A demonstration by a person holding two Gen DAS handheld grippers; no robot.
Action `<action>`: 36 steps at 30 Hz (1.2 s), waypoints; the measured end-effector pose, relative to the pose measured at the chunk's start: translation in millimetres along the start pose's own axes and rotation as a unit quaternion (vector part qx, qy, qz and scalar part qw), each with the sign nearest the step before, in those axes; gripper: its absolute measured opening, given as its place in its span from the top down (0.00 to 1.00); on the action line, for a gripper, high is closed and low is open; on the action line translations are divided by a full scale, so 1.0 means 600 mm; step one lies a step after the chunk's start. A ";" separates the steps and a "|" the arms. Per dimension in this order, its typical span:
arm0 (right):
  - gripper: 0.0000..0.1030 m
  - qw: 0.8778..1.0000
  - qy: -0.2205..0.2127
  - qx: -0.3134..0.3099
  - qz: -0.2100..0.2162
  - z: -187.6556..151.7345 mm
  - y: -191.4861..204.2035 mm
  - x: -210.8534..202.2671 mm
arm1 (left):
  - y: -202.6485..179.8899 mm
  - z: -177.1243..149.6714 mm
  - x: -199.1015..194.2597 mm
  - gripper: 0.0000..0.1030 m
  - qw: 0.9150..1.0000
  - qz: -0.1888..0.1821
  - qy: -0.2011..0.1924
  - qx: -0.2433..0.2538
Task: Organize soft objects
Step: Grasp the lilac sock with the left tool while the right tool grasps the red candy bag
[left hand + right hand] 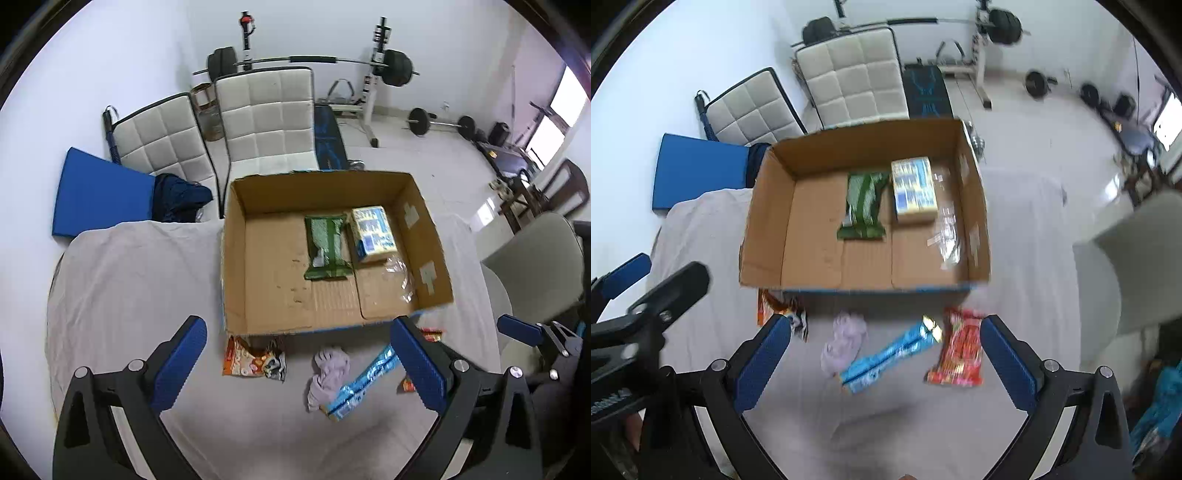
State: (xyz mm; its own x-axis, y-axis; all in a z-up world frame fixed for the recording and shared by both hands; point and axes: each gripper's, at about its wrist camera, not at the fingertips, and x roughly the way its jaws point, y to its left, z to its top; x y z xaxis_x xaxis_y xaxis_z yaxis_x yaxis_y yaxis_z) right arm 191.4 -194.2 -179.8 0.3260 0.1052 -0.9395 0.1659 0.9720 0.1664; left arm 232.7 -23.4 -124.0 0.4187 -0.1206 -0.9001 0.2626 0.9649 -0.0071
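Note:
An open cardboard box [236,258] [764,221] stands on the cloth-covered table. Inside lie a green packet [327,247] [864,206], a blue-and-yellow pack [373,234] [914,188] and clear plastic wrap [400,275] [945,236]. In front of the box lie an orange snack bag [247,360] [764,310], a crumpled lilac cloth [328,373] [844,341], a long blue packet [365,384] [890,354] and a red packet [960,347] [408,386]. My left gripper [299,365] is open and empty above these items. My right gripper [886,362] is open and empty over the blue packet.
The table is covered with a grey cloth [129,280]. Two white padded chairs [266,118] and a blue mat [96,192] stand behind it. A grey chair [535,269] stands at the right. Weights and a barbell rack [380,66] stand at the back wall.

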 end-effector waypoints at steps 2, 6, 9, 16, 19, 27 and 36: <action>0.00 0.999 0.021 0.026 -0.001 -0.015 -0.030 0.012 | -0.002 -0.014 0.004 0.01 1.000 -0.001 0.004 0.006; 0.00 0.996 0.054 0.067 -0.032 -0.044 -0.097 0.057 | -0.007 -0.057 0.068 0.01 0.998 -0.013 0.054 0.010; 0.00 0.990 0.095 0.101 -0.039 -0.062 -0.151 0.120 | -0.009 -0.089 0.133 0.04 0.995 -0.020 0.093 -0.002; 0.02 0.975 0.165 0.143 -0.035 -0.084 -0.216 0.275 | -0.033 -0.142 0.293 0.11 0.981 -0.036 0.192 -0.012; 0.03 0.971 0.184 0.147 -0.039 -0.092 -0.223 0.318 | -0.047 -0.152 0.341 0.11 0.975 -0.037 0.218 -0.006; 0.23 0.965 0.202 0.164 -0.031 -0.102 -0.237 0.363 | -0.081 -0.160 0.417 0.47 0.966 -0.045 0.255 0.010; 0.49 0.964 0.228 0.128 -0.040 -0.110 -0.214 0.351 | -0.068 -0.186 0.398 0.62 0.967 -0.037 0.250 -0.036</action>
State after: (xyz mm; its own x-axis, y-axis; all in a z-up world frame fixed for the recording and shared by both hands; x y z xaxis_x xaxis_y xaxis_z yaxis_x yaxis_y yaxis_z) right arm 177.2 -282.8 -418.7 -0.1311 0.1706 -0.9766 0.4174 0.9030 0.1017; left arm 224.8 -65.4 -387.6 -0.0766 -0.0795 -0.9939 0.2071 0.9738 -0.0938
